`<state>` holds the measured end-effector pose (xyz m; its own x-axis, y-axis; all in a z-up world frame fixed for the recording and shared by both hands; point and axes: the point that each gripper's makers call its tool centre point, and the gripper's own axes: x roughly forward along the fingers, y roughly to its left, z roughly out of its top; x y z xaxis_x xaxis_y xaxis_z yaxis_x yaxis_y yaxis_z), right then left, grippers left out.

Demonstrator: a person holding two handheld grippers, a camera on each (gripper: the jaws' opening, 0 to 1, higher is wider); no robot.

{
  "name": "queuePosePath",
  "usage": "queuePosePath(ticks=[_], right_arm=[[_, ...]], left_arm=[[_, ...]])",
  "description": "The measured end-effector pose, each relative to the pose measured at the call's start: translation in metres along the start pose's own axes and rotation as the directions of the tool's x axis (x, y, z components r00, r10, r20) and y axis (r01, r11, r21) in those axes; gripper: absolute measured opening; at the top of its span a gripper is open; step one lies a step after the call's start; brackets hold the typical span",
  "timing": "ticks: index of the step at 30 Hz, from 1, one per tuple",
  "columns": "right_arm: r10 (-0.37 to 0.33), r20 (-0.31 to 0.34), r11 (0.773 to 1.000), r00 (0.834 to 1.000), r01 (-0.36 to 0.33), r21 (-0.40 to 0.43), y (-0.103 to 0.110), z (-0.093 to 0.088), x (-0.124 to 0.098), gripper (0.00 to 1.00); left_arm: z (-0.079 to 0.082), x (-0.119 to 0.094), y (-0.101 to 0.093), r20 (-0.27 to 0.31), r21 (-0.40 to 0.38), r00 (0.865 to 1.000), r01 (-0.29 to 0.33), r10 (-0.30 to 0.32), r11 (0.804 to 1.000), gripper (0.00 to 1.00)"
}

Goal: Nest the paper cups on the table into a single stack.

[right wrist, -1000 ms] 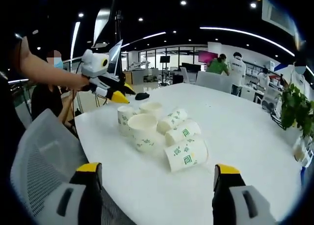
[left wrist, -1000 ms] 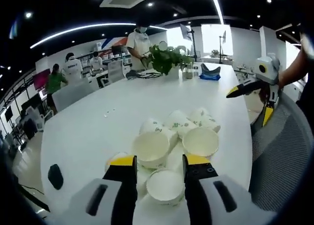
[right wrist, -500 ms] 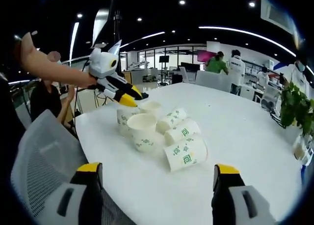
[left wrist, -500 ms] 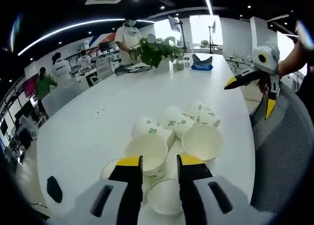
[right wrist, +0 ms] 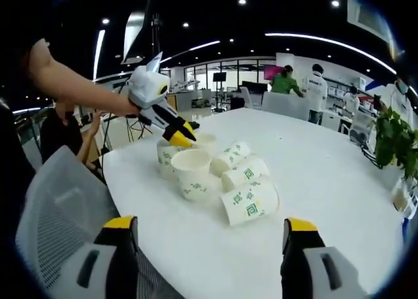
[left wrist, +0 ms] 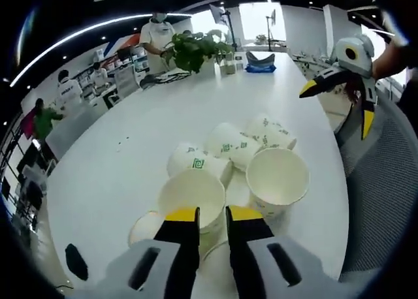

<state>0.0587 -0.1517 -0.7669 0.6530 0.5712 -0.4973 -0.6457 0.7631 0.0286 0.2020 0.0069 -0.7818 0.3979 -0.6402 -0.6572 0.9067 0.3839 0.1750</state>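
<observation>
Several white paper cups with green prints cluster near the edge of the white table (left wrist: 124, 149). Two stand open-mouthed (left wrist: 191, 193) (left wrist: 277, 176), and three lie on their sides behind them (left wrist: 228, 142). My left gripper (left wrist: 212, 214) hangs low over the nearest cup (left wrist: 212, 250); its jaws are drawn in to a slim gap with that cup's rim showing between them. In the right gripper view the left gripper (right wrist: 181, 136) dips onto the cluster's far cups (right wrist: 166, 157). My right gripper (right wrist: 210, 224) stands wide open and bare, short of the lying cups (right wrist: 249, 204).
A grey mesh chair (left wrist: 382, 201) (right wrist: 52, 207) stands at the table's edge beside the cups. A potted plant (left wrist: 192, 49) and a blue bag (left wrist: 261, 62) sit at the far end. A small black item (left wrist: 75, 261) lies near the left edge. People stand in the background.
My left gripper has dropped toward the cups and its jaws have narrowed from a wide gap to a slim one. The right gripper has stayed put and open.
</observation>
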Motion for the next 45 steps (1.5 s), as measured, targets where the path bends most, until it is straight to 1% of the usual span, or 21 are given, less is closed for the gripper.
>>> queuePosePath(ticks=[8,10,12,16,25,35,36,39,45], right_arm=[[-0.006,0.001,1.000,1.000,0.006,0.012,-0.002,0.000,0.000,0.91],[-0.008,0.001,1.000,1.000,0.008,0.013,-0.002,0.000,0.000,0.91],[-0.010,0.001,1.000,1.000,0.010,0.016,-0.003,0.000,0.000,0.91],[-0.012,0.002,1.000,1.000,0.012,0.020,-0.003,0.000,-0.001,0.90],[-0.012,0.001,1.000,1.000,0.012,0.019,-0.001,0.001,-0.001,0.90],[-0.010,0.003,1.000,1.000,0.010,0.012,-0.001,0.001,-0.001,0.90],[-0.011,0.005,1.000,1.000,0.010,0.013,-0.001,0.001,-0.001,0.90],[-0.011,0.008,1.000,1.000,0.011,0.013,-0.002,0.001,-0.001,0.91],[-0.009,0.011,1.000,1.000,0.009,0.011,-0.002,0.001,-0.001,0.91]], left_arm=[[-0.003,0.010,0.000,-0.029,0.064,0.999,0.031,-0.029,0.997,0.08],[-0.004,0.012,-0.004,-0.037,0.091,0.998,0.049,-0.045,0.995,0.06],[-0.003,0.012,-0.005,-0.039,0.094,0.998,0.054,-0.050,0.994,0.03],[-0.001,0.014,-0.004,-0.043,0.103,0.998,0.060,-0.055,0.993,0.01],[0.005,0.010,-0.006,-0.041,0.108,0.998,0.051,-0.047,0.993,0.00],[0.014,0.004,-0.004,-0.021,0.110,0.999,0.034,-0.032,0.993,0.00],[0.016,0.001,-0.004,-0.020,0.112,0.999,0.032,-0.030,0.993,0.00],[0.017,-0.001,-0.002,-0.022,0.117,0.999,0.025,-0.023,0.993,0.00],[0.020,-0.013,0.003,-0.028,0.095,1.000,0.004,-0.002,0.995,0.00]])
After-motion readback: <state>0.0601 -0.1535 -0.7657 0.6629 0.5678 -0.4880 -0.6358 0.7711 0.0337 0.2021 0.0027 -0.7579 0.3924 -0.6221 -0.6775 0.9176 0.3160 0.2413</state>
